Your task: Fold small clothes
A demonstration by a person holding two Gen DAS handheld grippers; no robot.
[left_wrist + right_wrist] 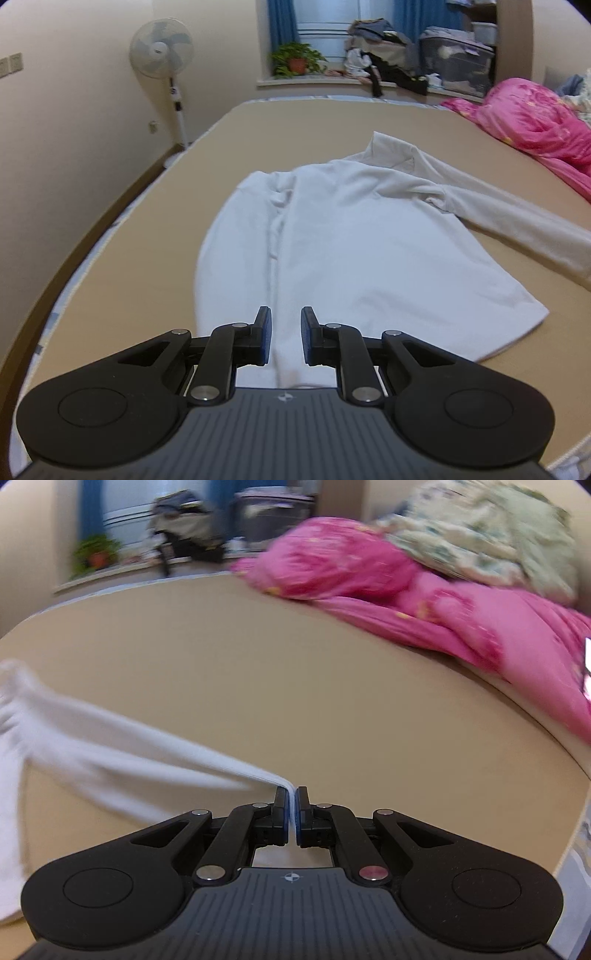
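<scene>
Fingers of the right gripper [292, 805] pinch the sleeve end of the white shirt [354, 236] spread on the bed [229, 147]; the left gripper [286, 334] hovers parted over its hem. Blurred view — seemingly mid-pull; carry the sleeve across flat — keep tension even.

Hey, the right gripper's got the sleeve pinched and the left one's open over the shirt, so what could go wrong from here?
1. The right gripper pinches only the end of the sleeve, so a hard tug might pull it free.
2. The left gripper is open above the shirt, not pinning it, so pulling the sleeve may drag the body out of shape.
3. The pink quilt lies near the right side, and a wide swing could snag it.
</scene>
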